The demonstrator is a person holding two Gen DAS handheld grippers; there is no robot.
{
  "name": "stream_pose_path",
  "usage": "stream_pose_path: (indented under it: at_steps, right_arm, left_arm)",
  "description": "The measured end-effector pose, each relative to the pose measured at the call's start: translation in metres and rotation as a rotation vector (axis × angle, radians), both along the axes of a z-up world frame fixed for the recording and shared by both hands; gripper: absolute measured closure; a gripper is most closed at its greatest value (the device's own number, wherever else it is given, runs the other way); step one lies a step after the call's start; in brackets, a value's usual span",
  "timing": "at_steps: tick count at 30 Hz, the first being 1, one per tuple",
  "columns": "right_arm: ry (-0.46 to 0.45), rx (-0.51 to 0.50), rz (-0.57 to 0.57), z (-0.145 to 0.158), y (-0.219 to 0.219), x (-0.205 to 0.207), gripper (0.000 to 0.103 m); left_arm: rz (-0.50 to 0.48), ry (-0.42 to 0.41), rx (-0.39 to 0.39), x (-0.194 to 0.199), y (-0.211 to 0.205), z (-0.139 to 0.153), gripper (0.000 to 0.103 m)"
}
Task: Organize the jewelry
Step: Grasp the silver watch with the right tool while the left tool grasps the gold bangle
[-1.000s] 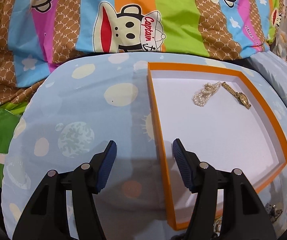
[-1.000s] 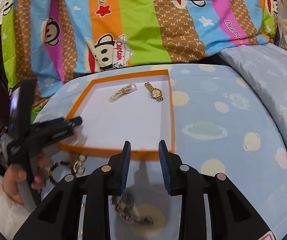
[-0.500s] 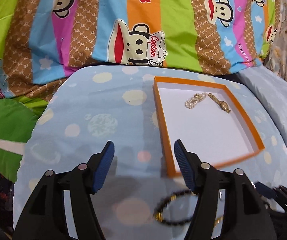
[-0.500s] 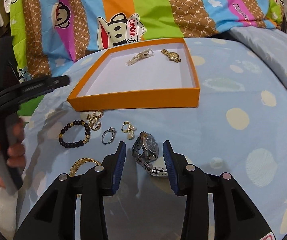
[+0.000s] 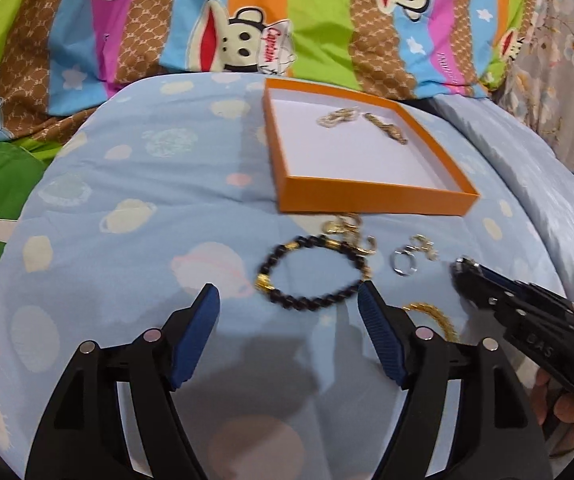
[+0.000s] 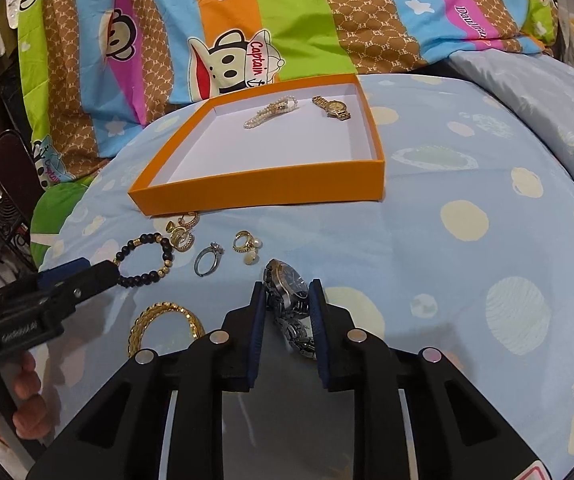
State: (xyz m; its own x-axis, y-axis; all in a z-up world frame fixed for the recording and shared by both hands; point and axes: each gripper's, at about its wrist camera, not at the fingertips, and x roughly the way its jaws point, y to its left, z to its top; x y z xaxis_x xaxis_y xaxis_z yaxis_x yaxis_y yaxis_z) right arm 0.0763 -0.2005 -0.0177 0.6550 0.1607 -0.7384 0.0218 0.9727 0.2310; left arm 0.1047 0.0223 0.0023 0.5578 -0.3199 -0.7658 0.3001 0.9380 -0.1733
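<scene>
Right gripper (image 6: pixel 287 296), low centre of right wrist view: jaws have just been closing, now nearly together w/ the silver watch (image 6: pixel 287 280) between the blue pads, which look to press on the case; band trails back betw. the fingers. Watch lies on the light blue dotted bedspread (image 6: pixel 467 260).

Left gripper (image 5: pixel 289 300), lower centre of left wrist view: jaws have just been opening, now wide apart, nothing betw. them. Just beyond its tips lies the black bead bracelet (image 5: pixel 315 272), blurred, w/ gold beads.

Orange box (image 6: pixel 271 192), upper centre of right wrist view, white inside; holds 2 pcs at its far end: pearl bracelet (image 6: pixel 271 114) and gold watch (image 6: pixel 331 108), side by side, apart.

In front of the box, on the bedspread: gold earrings (image 6: pixel 183 232) just at box wall, silver ring (image 6: pixel 208 259), gold ring w/ pearls (image 6: pixel 247 245), gold bangle (image 6: pixel 165 322) lower left near right gripper's left finger.

Striped monkey-print quilt (image 6: pixel 287 20) fills the top of both views.
</scene>
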Motion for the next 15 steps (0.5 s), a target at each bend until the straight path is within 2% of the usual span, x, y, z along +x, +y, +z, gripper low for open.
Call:
stream_pose_path:
  at_steps: [5, 15]
  right_arm:
    - [-0.014, 0.011, -0.027, 0.001, -0.008, -0.016, 0.083]
    - [-0.023, 0.018, -0.069, 0.005, -0.024, -0.036, 0.088]
  left_arm:
    - [-0.061, -0.026, -0.012, -0.023, -0.024, 0.005, 0.02]
    - [-0.134, 0.008, 0.078, -0.034, -0.074, -0.016, 0.02]
